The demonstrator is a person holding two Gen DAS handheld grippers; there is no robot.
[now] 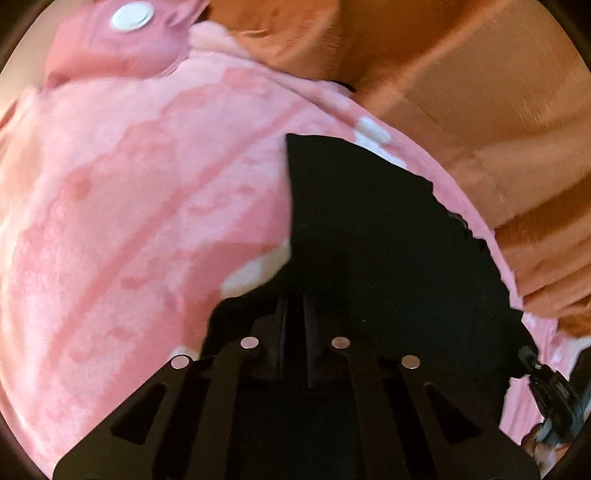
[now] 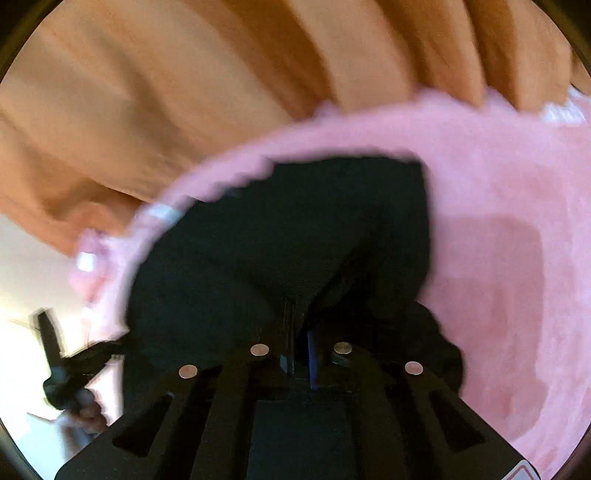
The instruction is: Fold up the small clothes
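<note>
A small black garment lies over a pink fleece blanket. My left gripper is shut on the black garment's near edge, its jaws pinched together with cloth between them. In the right wrist view the same black garment spreads over the pink blanket, and my right gripper is shut on its near edge too. Both views are blurred by motion. The other gripper shows at the lower left of the right wrist view, and at the lower right edge of the left wrist view.
An orange sheet with folds lies beyond the pink blanket, also in the right wrist view. A pink pillow with a white round button sits at the far left. A pale surface shows at left.
</note>
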